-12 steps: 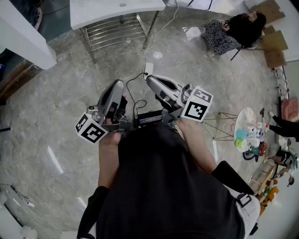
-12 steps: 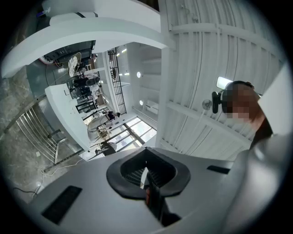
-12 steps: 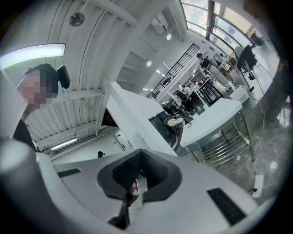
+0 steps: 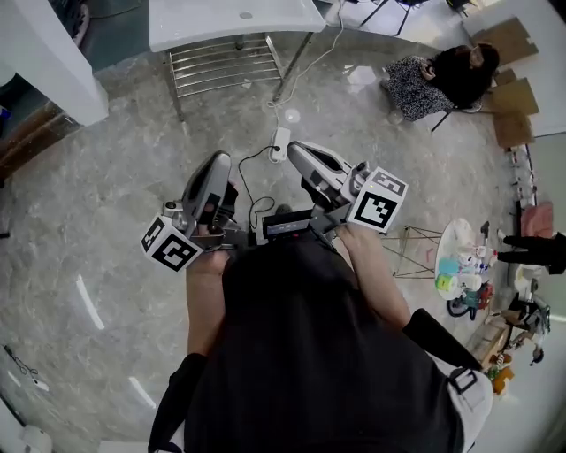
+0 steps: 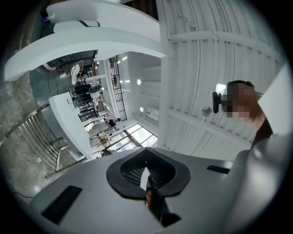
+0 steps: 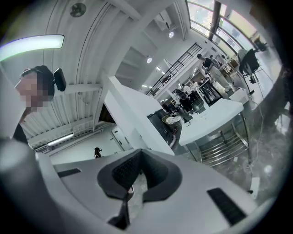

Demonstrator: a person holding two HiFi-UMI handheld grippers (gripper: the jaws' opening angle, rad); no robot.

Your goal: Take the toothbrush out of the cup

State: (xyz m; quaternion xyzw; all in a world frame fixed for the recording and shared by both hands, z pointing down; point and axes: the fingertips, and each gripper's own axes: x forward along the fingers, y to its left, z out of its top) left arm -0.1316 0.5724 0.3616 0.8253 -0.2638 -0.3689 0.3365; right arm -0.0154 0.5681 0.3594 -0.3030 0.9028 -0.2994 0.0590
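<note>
The toothbrush is proving too small to make out; it is possibly standing among the coloured items on the round white table at the right edge. The left gripper and right gripper are both sitting fully closed, gripping nothing, above the grey marble floor

A grey marbled floor carries a white power strip with its black cable, a metal-legged white table, and a small round table crowded with bottles.
</note>
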